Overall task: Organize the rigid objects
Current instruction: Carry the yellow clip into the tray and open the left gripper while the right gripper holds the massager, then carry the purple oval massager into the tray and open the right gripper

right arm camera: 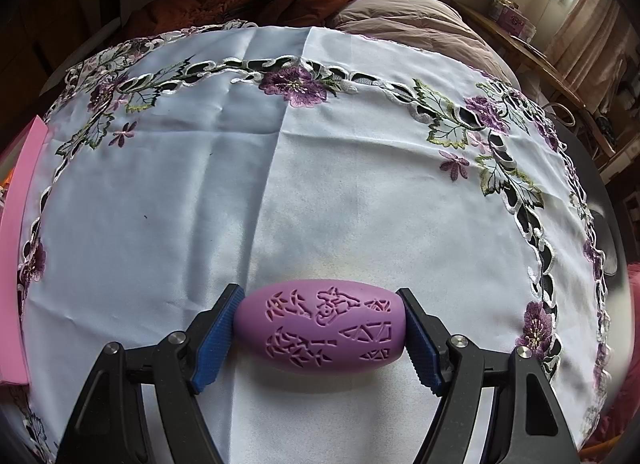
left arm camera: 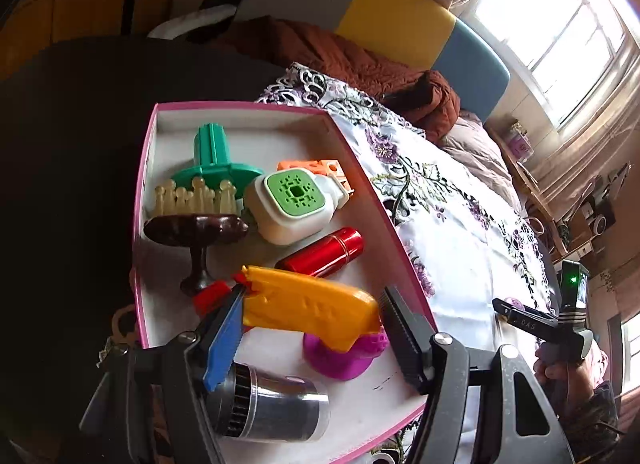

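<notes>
Over the pink-rimmed box [left arm camera: 149, 168] our left gripper [left arm camera: 316, 316] pinches the yellow piece [left arm camera: 312, 314] lengthwise across its jaws, while our right gripper [right arm camera: 320, 330] clamps the purple egg [right arm camera: 320, 330] end-to-end, well off to the box's right.

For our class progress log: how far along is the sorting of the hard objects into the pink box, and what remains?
Done: the pink box already holds a green stand, red tube, silver cylinder and others. In hand: the left gripper holds a yellow piece over the box; the right gripper clamps a purple egg above the cloth. Left: both still to be set down.
</notes>
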